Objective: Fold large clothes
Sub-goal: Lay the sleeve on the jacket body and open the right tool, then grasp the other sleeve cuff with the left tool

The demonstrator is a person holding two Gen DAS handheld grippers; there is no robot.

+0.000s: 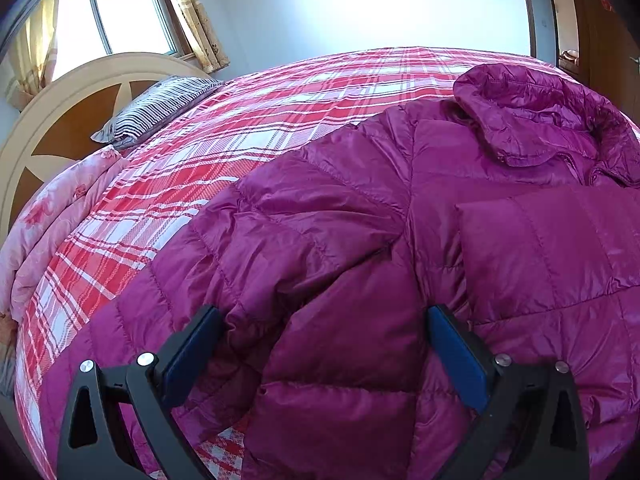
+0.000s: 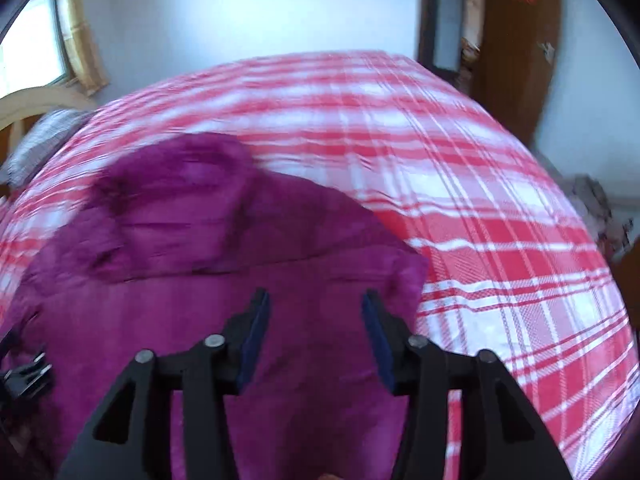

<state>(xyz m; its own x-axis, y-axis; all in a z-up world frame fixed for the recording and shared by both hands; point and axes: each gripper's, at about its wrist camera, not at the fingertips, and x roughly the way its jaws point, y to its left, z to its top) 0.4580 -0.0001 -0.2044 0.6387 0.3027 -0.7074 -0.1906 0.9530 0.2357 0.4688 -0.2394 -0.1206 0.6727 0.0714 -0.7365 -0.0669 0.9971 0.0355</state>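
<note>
Magenta nylon: quilted puffer jacket point(image 1: 360, 240) lies spread on the bed with the red-and-white plaid sheet point(image 1: 240, 128), collar toward the far side, near the door.
Fold state: a sleeve or side panel point(image 1: 552, 248) is already laid flat over the chest; the other sleeve point(image 1: 280, 248) sprawls loose toward the pillow side.
Risk 1: slick padded shell may spring back open once let go, since air in the quilting pushes the folded panel up.
Risk 2: the loose sleeve bunches in deep creases near the left claw, so a shallow pinch could catch only the top layer and drag the fold crooked.
Risk 3: right wrist view is motion-blurred, so the right claw's next placement is hard to judge; a fast pull could shift the whole jacket on the sheet.
Left gripper point(image 1: 324, 344): jaws wide apart, a ridge of jacket fabric sits between them; pads point(image 1: 188, 356) do not look pressed on it, though contact at the tips is unclear.
Right gripper point(image 2: 316, 336): jaws parted about halfway, nothing clamped; jacket point(image 2: 200, 300) lies below the tips, whether touching cannot be told.
Surroundings: striped pillow point(image 1: 160, 108) and pink floral quilt point(image 1: 52, 220) well apart from the jacket.
</note>
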